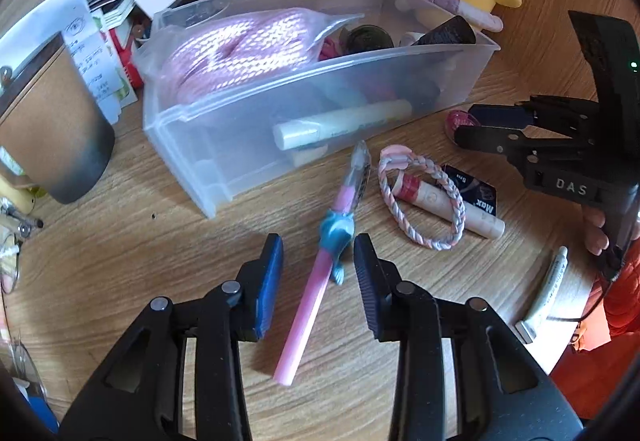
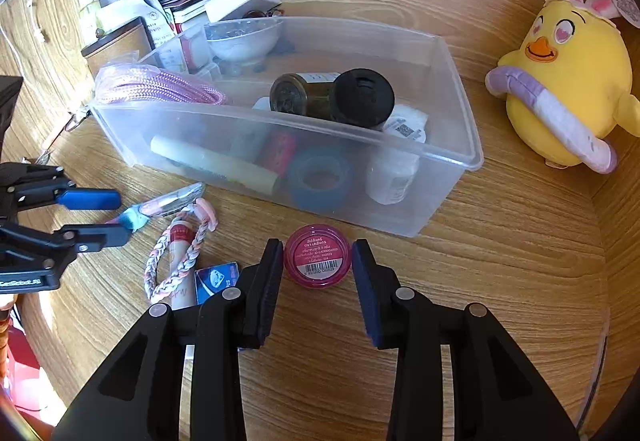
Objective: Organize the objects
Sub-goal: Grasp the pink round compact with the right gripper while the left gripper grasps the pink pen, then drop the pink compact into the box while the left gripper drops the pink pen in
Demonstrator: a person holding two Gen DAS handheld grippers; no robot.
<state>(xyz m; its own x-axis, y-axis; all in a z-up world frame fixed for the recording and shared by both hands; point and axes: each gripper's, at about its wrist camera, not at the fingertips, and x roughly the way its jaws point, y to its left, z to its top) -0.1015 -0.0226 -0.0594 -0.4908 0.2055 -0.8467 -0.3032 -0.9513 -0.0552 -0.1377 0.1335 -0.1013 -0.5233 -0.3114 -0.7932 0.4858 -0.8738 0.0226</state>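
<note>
Wooden desk (image 2: 500,261) carries a clear bin (image 2: 448,177), already part filled. Just in front of its near wall lie the loose things: a pink pen (image 1: 316,281) and a pink jar (image 2: 318,261). Left gripper (image 1: 318,265) straddles the pen at its blue charm, pads near but not visibly pressing. Right gripper (image 2: 318,265) brackets the jar, narrow gaps showing on both sides. Both should probably close squarely, centred, then lift straight before swinging over the rim. Beside them lie a braided band (image 1: 420,197) and a tube (image 1: 452,209).
</note>
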